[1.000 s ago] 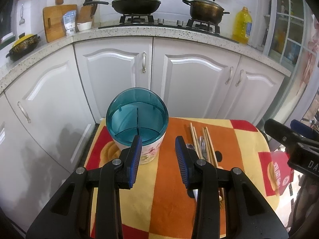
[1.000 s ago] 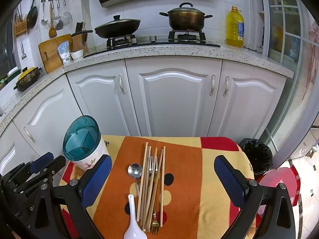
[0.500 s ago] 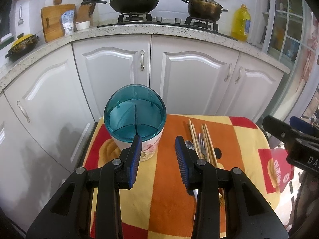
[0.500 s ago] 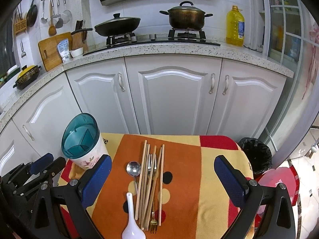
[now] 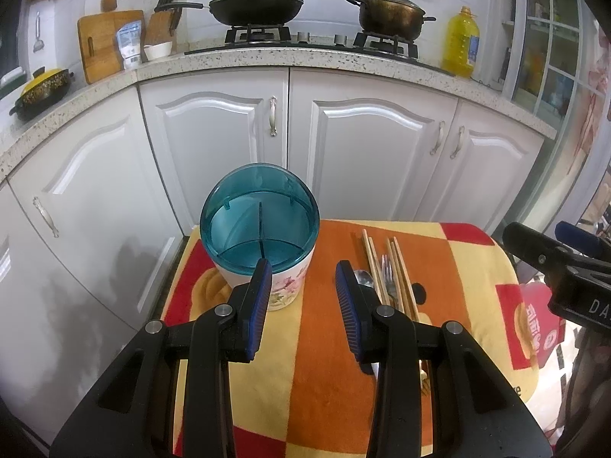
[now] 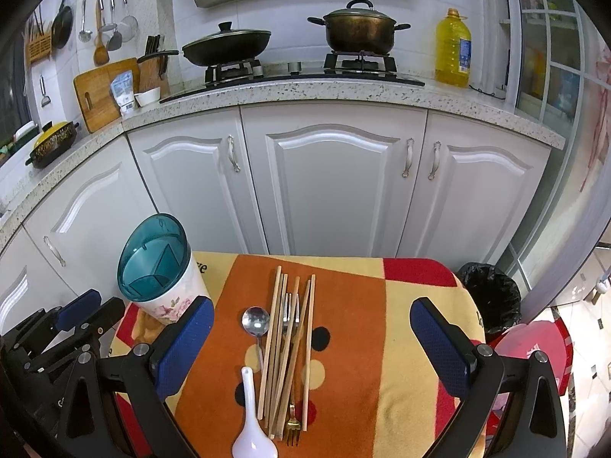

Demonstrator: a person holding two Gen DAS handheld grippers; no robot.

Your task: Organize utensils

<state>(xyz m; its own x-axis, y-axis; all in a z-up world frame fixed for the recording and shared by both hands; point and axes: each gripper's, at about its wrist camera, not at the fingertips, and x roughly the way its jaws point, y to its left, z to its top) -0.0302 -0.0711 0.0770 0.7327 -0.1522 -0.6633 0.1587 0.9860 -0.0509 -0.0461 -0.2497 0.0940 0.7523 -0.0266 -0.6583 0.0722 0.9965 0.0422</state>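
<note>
Right tongs (image 6: 311, 347) hang wide open above the utensil bundle (image 6: 286, 351), nearer than the left tongs (image 5: 303, 305), half open and empty beside the holder (image 5: 261, 244). Bundle lies lengthwise, pointing away, on the surface (image 6: 401, 343).

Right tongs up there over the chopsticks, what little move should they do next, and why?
Probably dip the right tongs down onto the wooden chopsticks. They are wide open and hold nothing, and the chopsticks lie loose right below them on the checked orange and yellow cloth. The teal-topped utensil holder stands empty nearby.
</note>
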